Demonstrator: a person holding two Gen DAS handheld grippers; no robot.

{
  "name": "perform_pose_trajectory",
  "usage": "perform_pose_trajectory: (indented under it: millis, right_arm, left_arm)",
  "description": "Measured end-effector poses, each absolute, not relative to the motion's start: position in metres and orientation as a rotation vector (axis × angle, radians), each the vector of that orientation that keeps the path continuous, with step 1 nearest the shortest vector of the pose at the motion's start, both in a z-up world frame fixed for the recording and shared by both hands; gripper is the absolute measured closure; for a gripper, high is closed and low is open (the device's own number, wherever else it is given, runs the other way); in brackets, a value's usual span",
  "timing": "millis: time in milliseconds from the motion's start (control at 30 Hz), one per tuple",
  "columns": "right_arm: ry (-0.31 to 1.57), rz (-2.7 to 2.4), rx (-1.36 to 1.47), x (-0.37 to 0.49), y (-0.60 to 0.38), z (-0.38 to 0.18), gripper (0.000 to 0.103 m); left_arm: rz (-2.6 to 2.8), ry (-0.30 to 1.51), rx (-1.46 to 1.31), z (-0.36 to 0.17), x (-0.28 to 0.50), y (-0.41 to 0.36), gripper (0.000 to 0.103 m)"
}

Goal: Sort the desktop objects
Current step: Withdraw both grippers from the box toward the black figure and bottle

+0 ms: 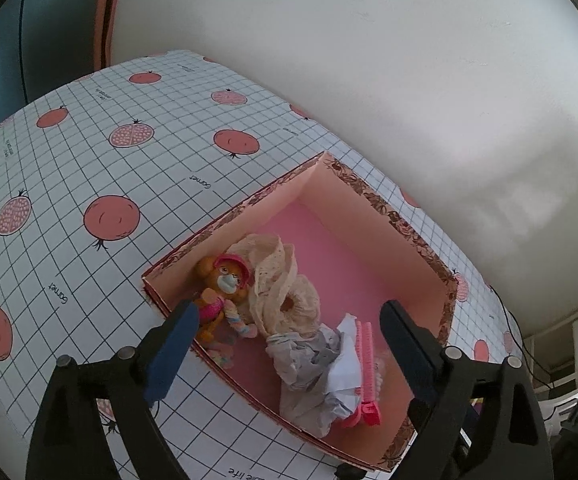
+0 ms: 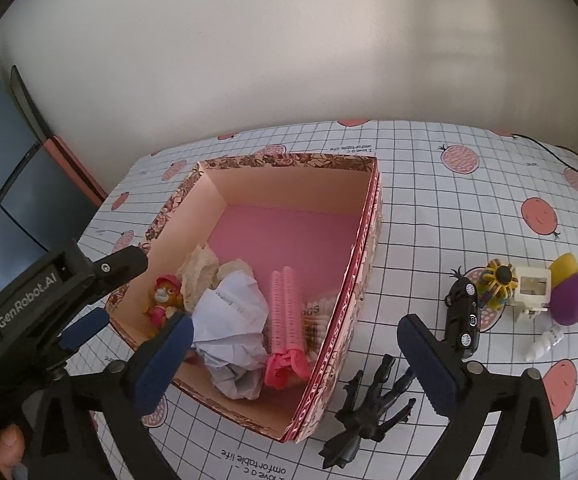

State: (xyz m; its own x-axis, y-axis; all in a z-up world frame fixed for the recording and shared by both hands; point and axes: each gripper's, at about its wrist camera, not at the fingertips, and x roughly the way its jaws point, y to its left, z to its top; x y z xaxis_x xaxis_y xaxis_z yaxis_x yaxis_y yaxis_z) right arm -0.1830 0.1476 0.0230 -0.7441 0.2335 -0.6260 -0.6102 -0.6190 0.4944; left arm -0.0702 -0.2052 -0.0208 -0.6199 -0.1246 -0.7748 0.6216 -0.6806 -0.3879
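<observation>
Pomegranate-print tablecloth [image 2: 429, 208] covers the desk, bearing a pink floral box [image 2: 365, 280]. Inside lie a pink hair roller [image 2: 287, 320], its long axis running from the near wall toward the far one, crumpled paper [image 2: 233, 320], a lace cloth [image 1: 285, 292] and a bear figurine [image 1: 225, 284]. Both the left gripper [image 1: 289, 344] and right gripper [image 2: 297, 356] are spread wide, empty, above the roller. Only the right view shows the black toy car [image 2: 463, 316] and black winged figure [image 2: 373, 404] outside.

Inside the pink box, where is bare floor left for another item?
The box's far half is bare pink floor, bordered by its back walls. The near half is crowded: bear toy, lace, crumpled paper, pink hair clip.
</observation>
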Motion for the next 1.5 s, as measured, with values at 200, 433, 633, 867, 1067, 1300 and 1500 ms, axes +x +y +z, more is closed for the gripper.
perform_pose_trajectory:
  millis: [200,433,633,867,1067,1300,1500]
  right_arm:
    - [0.984,2.313,-0.724,-0.181,0.151,0.019,0.000]
    - [0.963,2.293,-0.744,-0.181,0.153,0.016,0.000]
    - [0.923,2.288,-0.740,-0.180,0.151,0.018,0.000]
    - [0.920,2.285,-0.689,-0.169,0.155,0.023,0.000]
    - [0.965,2.279,-0.652,-0.148,0.164,0.026,0.000]
    - [0.969,2.246,-0.625,-0.114,0.181,0.027,0.000]
    - [1.036,2.241,-0.532,-0.074,0.202,0.034,0.000]
  left_arm:
    - [-2.291,0.913,1.021,-0.022,-0.068,-0.208,0.011]
    - [-2.282,0.908,1.030,-0.024,-0.068,-0.209,0.010]
    - [-2.282,0.903,1.026,-0.023,-0.068,-0.209,0.010]
    - [-2.314,0.894,1.023,-0.019,-0.070,-0.203,0.010]
    - [-2.361,0.869,1.025,-0.012,-0.075,-0.191,0.010]
    - [-2.446,0.862,1.014,0.000,-0.079,-0.169,0.010]
    - [-2.614,0.757,0.990,0.018,-0.088,-0.133,0.010]
